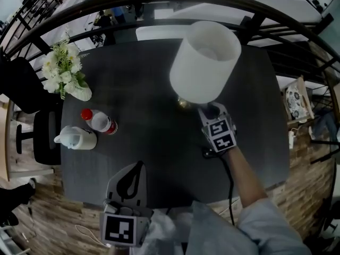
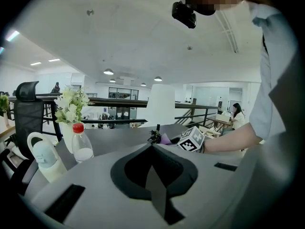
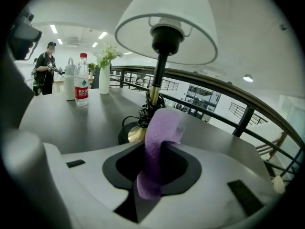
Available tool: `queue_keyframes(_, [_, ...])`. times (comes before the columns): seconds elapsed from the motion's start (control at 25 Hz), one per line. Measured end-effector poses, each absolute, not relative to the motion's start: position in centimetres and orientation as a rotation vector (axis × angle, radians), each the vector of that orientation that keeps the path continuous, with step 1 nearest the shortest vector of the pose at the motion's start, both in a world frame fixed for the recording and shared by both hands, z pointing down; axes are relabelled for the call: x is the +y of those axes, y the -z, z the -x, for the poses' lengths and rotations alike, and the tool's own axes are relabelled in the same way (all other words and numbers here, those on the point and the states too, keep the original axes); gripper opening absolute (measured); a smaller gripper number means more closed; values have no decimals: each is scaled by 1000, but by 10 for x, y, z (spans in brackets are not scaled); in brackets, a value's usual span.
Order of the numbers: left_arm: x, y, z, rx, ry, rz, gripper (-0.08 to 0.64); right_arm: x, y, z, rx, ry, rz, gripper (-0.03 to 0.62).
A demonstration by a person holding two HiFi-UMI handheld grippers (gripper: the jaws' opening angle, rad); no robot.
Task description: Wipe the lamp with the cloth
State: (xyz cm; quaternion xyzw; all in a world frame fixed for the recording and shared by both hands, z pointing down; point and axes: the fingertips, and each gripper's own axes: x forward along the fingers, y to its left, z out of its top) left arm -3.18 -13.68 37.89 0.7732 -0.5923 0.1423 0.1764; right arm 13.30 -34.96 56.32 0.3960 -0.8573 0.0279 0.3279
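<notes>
dark bench (image 1: pixel 149 142) on railed mezzanine: lamp (image 1: pixel 204 62) is stood far centre. purple cloth (image 3: pixel 159 142) is clamped in right tool (image 3: pixel 152 175), held low beside the lamp for wiping. left tool (image 2: pixel 155 185) is held aside, closed and empty.

Print in view, none of it readable.
The bottle (image 3: pixel 82 80), standing well to the left of the lamp (image 3: pixel 164 32) in the right gripper view, carries a red label (image 3: pixel 82 86) with small white print, too small to read. The marker cube (image 1: pixel 220 133) just beside the lamp shows only black-and-white square patterns, not letters or digits.
</notes>
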Motion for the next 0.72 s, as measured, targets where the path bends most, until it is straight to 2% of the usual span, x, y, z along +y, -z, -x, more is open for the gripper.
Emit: queue_keyframes(0.72, [-116,-381,77,-1641,-366,-2198,9,-282,-578,-40,-2212,-95,-993,97])
